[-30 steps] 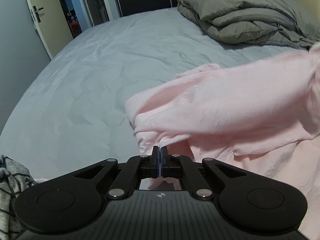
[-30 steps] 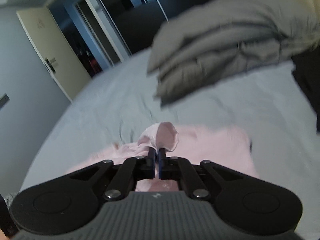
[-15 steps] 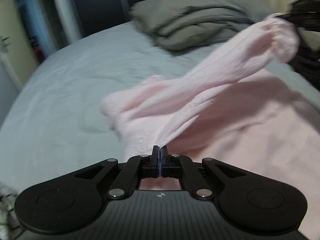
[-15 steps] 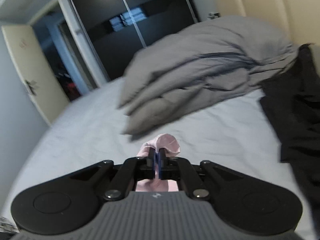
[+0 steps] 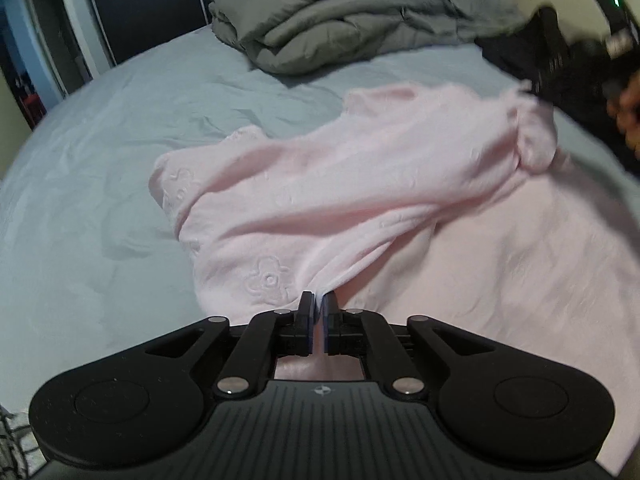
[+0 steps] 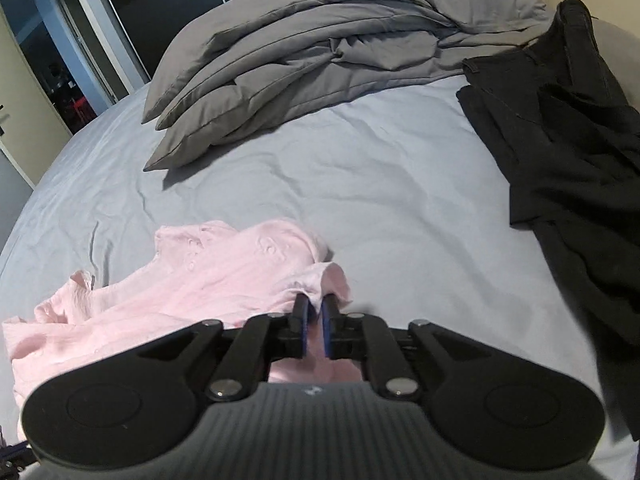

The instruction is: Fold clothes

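Two grippers each pinched a part of the same pink garment (image 5: 360,184). The left gripper (image 5: 318,303) had its jaws nearly together, with a fold of the pink cloth clamped between them near an embossed flower pattern. From there the fabric rose in a stretched band toward the upper right of the left wrist view, where its bunched end met the blurred right gripper (image 5: 568,60). In the right wrist view the right gripper (image 6: 314,307) was closed on a small bunch of the garment's edge, a narrow gap showing between the blue pads (image 6: 305,320). The rest of the garment spread low over the pale grey bed sheet (image 6: 360,168), partly lifted and partly lying flat. A folded grey duvet (image 6: 320,52) sat farther back on the bed. Dark clothes (image 6: 568,120) lay to the right, well apart from the pink cloth. A striped fabric (image 5: 16,436) showed at the lower left edge.
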`<state>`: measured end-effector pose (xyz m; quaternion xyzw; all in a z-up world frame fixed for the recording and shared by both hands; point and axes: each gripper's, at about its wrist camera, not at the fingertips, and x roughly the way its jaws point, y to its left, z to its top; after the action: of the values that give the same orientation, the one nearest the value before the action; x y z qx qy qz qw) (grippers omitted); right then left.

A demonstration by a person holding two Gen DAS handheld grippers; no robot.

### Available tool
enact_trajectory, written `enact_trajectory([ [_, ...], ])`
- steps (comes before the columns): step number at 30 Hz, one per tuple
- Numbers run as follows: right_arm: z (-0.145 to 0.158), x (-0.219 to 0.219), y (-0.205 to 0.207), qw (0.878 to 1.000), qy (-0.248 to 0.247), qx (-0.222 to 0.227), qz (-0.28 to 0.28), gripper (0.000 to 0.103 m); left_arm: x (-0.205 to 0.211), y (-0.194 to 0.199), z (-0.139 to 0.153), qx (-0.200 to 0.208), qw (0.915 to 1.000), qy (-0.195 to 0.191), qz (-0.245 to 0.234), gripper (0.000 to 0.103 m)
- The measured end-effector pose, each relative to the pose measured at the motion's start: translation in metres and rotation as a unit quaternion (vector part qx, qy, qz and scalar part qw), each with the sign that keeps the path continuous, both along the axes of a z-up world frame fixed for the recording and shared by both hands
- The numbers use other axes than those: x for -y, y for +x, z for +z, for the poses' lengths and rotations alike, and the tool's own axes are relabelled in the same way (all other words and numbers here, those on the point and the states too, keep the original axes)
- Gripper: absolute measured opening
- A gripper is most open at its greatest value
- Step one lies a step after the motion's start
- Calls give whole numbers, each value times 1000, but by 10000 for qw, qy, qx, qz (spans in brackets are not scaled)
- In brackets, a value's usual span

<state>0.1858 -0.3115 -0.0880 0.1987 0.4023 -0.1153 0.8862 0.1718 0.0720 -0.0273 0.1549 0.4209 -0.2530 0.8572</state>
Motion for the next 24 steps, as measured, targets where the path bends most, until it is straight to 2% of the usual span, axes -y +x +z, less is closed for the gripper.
enact_trajectory([
  [1, 2, 1, -3, 10000, 1, 54, -34, 30, -4, 3, 6, -4, 9998, -163, 69, 14],
  [2, 5, 3, -6, 9999, 2, 108, -67, 52, -8, 5, 12, 2, 9994, -325, 145, 24],
  [5, 13, 4, -14, 9997, 34, 228, -37, 54, -21, 15, 27, 130, 9965, -661, 485, 41],
  [8, 16, 0, -20, 9996, 182, 223, 55, 54, -29, 35, 34, 269, 9932, -716, 875, 41],
  [11, 8, -10, -32, 9993, 273, 72, 239, 54, -37, 46, 35, 166, 9891, -892, 1157, 41],
  [16, -7, -30, -49, 9976, 218, -99, 654, 54, -22, 41, 23, 77, 9953, -485, 840, 37],
  [17, -10, -33, -49, 9970, 158, -97, 756, 52, -18, 39, 19, 64, 9961, -388, 789, 36],
  [19, -13, -36, -46, 9965, 82, -5, 832, 30, -15, 38, 9, -8, 9964, -270, 808, 34],
  [20, -13, -37, -45, 9963, 66, 55, 852, 11, -13, 37, 5, -46, 9964, -214, 824, 33],
  [24, 2, -35, -41, 9960, -74, 377, 800, 3, -13, 36, -13, -215, 9958, 1, 894, 21],
])
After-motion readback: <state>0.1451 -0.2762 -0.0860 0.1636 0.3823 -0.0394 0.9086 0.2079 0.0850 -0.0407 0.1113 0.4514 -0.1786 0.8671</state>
